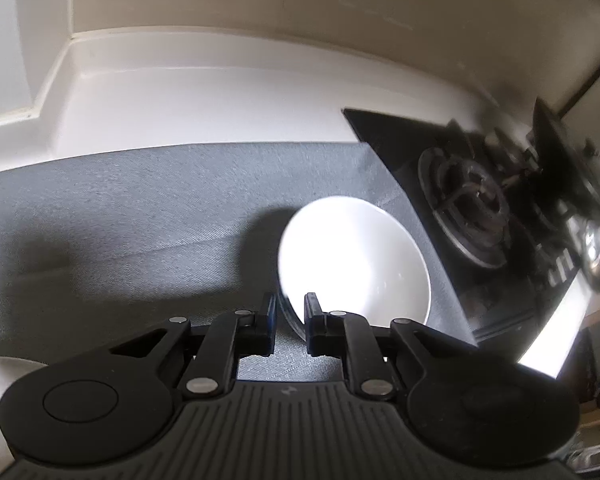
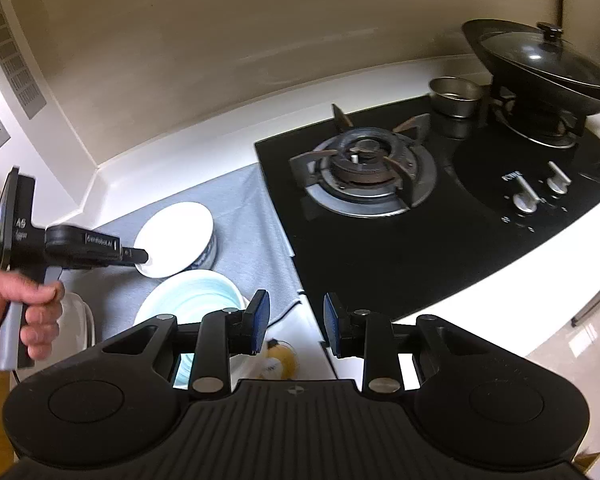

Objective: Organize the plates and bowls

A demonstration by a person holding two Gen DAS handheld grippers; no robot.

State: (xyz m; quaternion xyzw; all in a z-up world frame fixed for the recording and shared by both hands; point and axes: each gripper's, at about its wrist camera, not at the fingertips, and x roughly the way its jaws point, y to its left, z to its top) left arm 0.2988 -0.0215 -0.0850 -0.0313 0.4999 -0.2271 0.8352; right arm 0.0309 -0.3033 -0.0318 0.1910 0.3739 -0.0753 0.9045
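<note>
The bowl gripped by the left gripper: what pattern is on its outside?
Blue-and-white pattern on the bowl; right wrist view shows it best.

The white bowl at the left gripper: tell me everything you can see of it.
The white bowl is glossy, ceramic-looking, plain white inside, with a blue pattern on its outer wall. It looks empty. It sits tilted on the grey mat, left of the black stove, behind a larger pale blue bowl. The left gripper has its fingers either side of the near rim, one inside and one outside, apparently clamped on it.

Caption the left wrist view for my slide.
Left tongs gripping a white bowl's rim over the grey mat.
</note>
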